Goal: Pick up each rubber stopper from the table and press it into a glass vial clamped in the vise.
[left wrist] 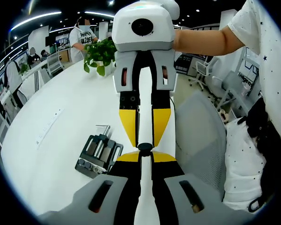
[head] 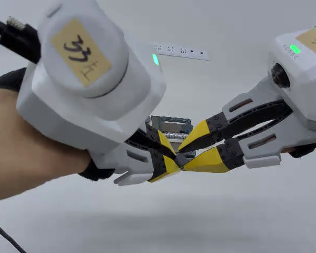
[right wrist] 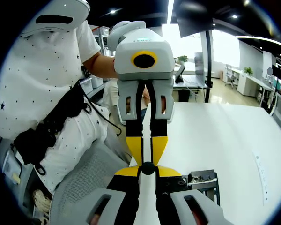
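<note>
My two grippers meet tip to tip in the air above the table. A small dark rubber stopper sits right at the joint, pinched between the yellow fingertips of both. My left gripper comes in from the left, my right gripper from the right. Both stand nearly closed around the stopper. Below and behind the tips stands the metal vise on the white table. I cannot make out a vial in it.
A white power strip lies on the table beyond the vise. A potted plant stands at the far table end. A grey chair is by the table's edge, next to the person.
</note>
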The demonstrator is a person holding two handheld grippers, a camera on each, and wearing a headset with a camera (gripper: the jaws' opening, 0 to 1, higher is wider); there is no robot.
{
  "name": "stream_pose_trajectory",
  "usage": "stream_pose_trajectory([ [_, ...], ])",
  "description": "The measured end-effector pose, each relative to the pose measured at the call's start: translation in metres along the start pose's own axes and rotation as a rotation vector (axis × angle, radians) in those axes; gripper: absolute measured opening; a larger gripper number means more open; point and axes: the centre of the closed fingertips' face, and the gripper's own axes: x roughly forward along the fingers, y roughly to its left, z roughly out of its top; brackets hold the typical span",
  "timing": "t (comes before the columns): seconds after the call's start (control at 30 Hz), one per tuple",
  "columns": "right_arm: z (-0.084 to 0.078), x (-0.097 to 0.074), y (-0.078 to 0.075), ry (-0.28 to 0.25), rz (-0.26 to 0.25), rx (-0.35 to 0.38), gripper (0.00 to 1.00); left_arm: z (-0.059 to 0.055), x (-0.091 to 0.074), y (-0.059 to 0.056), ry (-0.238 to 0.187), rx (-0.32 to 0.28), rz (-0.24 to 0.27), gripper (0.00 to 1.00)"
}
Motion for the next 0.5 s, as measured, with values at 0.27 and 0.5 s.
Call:
stream_pose_trajectory([
  [0.27, 0.0013, 0.0006, 0.0001, 0.003, -0.001, -0.002, 0.07, -0.0029, 0.0012, 0.0041, 0.007, 0.013, 0.001, 0.03],
  [0.5, -0.0001, 0.0008, 0.0016, 0.004, 0.005, 0.008, 0.08, -0.0028, 0.0033, 0.0035, 0.008, 0.013, -0.004, 0.03],
])
